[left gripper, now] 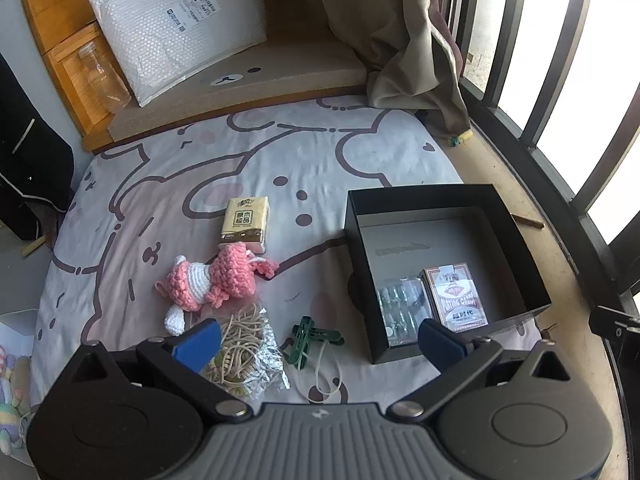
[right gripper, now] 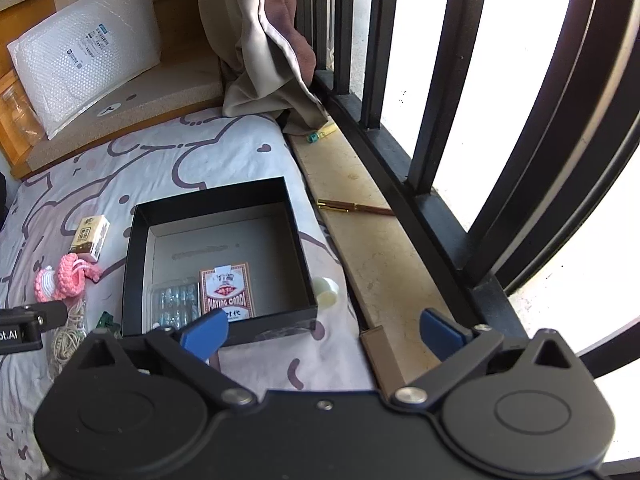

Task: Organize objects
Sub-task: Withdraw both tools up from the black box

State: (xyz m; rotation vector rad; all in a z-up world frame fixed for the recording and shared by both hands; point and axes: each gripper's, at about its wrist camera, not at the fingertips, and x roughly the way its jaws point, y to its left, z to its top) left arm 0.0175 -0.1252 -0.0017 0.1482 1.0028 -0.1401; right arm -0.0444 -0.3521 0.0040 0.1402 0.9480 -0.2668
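Both claws sit nearest the lens at the bottom of their frames: the left gripper [left gripper: 320, 342] and the right gripper [right gripper: 324, 330] stand spread wide and empty, nothing between the blue pads.

Right of centre in the left wrist view, the black box [left gripper: 404, 196] lies on the cartoon-print bedsheet [left gripper: 280, 152], already holding a deck of playing cards [left gripper: 456, 296] and a clear plastic blister pack [left gripper: 400, 308]. Left of it, loose on the sheet: a green clothespin [left gripper: 316, 342], a bag of rubber bands [left gripper: 244, 354], a pink crocheted doll [left gripper: 212, 280] and a tissue pack [left gripper: 245, 222]. In the right wrist view a small pale cap [right gripper: 326, 290] lies just beside the box's lower right wall, and a pen [right gripper: 354, 209] lies on the stone ledge [right gripper: 384, 272].

Risks, as I judge them: the crinkly bag could spill bands if pinched at one corner; the clothespin's trailing strap may snag; pressing on the soft bedding could tilt the box, and the cap could roll into the gap along the ledge.
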